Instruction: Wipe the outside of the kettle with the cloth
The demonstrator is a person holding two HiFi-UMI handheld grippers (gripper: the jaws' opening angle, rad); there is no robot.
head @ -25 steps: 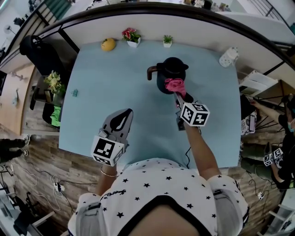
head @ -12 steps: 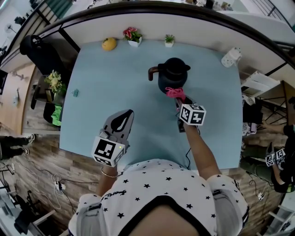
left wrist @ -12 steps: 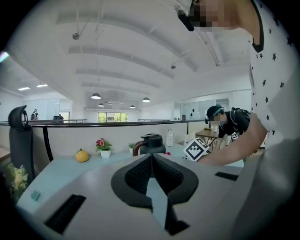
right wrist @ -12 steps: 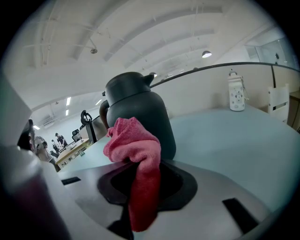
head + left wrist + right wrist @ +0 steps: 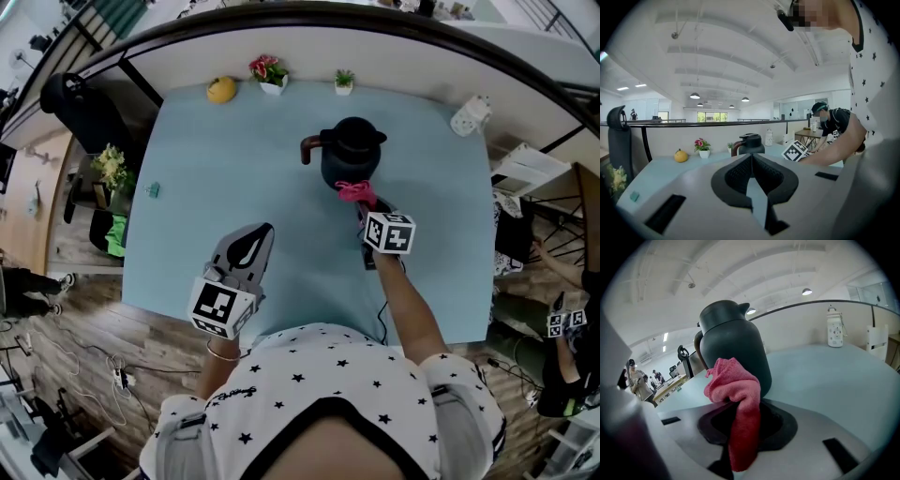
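Cloth [image 5: 733, 385], pink and bunched, fills the right gripper [image 5: 745, 425]: the jaws are clamped on its middle, a wad rising above the pads and a tail hanging down in front of them. The wad sits low against the near side of the kettle [image 5: 733, 343], touching it or just short of it; the views do not settle which. The kettle is dark, stands upright on the pale blue table [image 5: 234, 159], and has its lid on and its handle turned toward the person's left.

The left gripper [image 5: 255, 234] hovers over the near part of the table, well apart from the kettle. In its own view its jaws meet at the tips with nothing between them, so it is closed and empty, and nothing steadies the kettle.

Farther out along the back edge stand a yellow fruit [image 5: 221, 90], a pot of flowers [image 5: 268, 73] and a small green plant [image 5: 343, 82], with a white bottle [image 5: 466, 115] near the right corner. All are well clear of the work.

The main risk, as I judge it, is the unbraced kettle. A firm push from the right gripper could slide it back across the smooth table or rock it, since the cloth presses low on one side only. The grip is also narrow, so dragging the cloth over the curved wall may tug it loose, or the hard jaw tips may scrape the kettle where the wad thins. The far side and the handle would be hard to reach from this angle without the kettle turning.
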